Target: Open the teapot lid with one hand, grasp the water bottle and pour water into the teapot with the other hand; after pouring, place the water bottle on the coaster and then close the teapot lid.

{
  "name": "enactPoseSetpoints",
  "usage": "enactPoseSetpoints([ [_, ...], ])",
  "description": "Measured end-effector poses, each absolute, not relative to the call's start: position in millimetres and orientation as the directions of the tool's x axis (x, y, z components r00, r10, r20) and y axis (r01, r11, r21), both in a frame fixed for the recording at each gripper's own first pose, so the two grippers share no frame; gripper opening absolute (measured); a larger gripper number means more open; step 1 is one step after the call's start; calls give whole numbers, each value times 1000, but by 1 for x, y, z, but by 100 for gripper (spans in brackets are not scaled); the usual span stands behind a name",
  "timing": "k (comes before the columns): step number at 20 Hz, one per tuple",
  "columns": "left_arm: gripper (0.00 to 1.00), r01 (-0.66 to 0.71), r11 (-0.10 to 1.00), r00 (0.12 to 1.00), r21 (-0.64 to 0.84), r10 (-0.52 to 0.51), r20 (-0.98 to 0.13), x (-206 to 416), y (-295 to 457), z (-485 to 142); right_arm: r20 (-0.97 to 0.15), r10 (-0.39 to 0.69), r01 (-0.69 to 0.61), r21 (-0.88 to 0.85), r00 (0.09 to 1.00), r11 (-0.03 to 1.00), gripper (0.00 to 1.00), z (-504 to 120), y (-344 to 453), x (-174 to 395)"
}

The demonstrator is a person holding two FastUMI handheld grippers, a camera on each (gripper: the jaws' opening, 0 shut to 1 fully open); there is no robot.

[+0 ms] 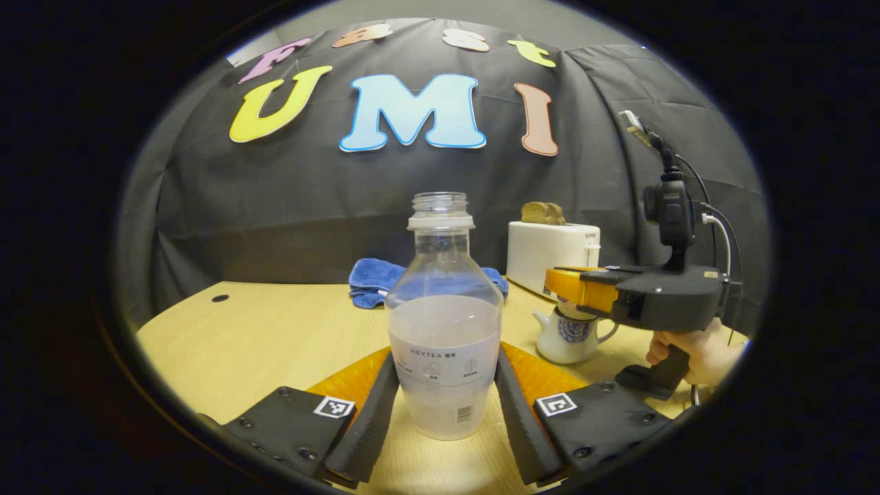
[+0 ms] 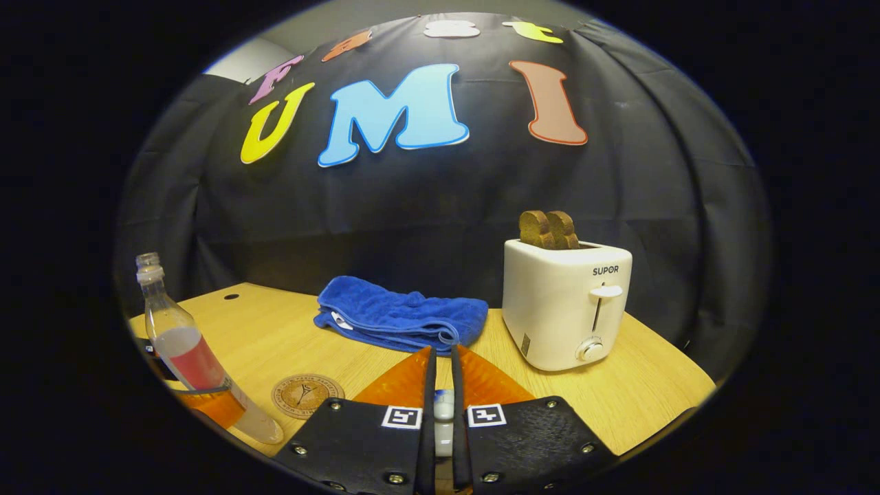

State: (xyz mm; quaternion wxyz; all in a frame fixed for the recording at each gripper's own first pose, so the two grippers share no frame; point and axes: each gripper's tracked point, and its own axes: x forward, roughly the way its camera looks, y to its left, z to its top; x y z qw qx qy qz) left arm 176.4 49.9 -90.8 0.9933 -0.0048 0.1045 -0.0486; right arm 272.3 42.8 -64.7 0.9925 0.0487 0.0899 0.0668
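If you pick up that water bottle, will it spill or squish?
The water bottle has no cap and is roughly half full, so tilting it would likely spill water. Its clear walls look like thin plastic, so a hard squeeze from the left hand-held gripper might dent it. Being tall and narrow, it could tip if bumped near the neck.

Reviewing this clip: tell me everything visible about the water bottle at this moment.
The bottle is clear plastic, uncapped, with a threaded neck and collar ring, a rounded shoulder and a pale label band around its middle. It is about half full of liquid. It stands upright on the wooden table, between the left tool's two fingers, which press its lower sides. In the right gripper view it shows at the far left, just beside the round coaster.
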Motion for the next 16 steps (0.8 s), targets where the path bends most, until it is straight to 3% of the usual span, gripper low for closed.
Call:
enactPoseSetpoints([
  [8,84,123,992,954,-22,-125,-271,179,48,-92,-160,140,-115,156,977,981,10,-25,13,253],
  [16,84,264,886,908,381,-96,-408,208,37,-86,-177,105,-80,141,979,987,10,-29,-52,221],
])
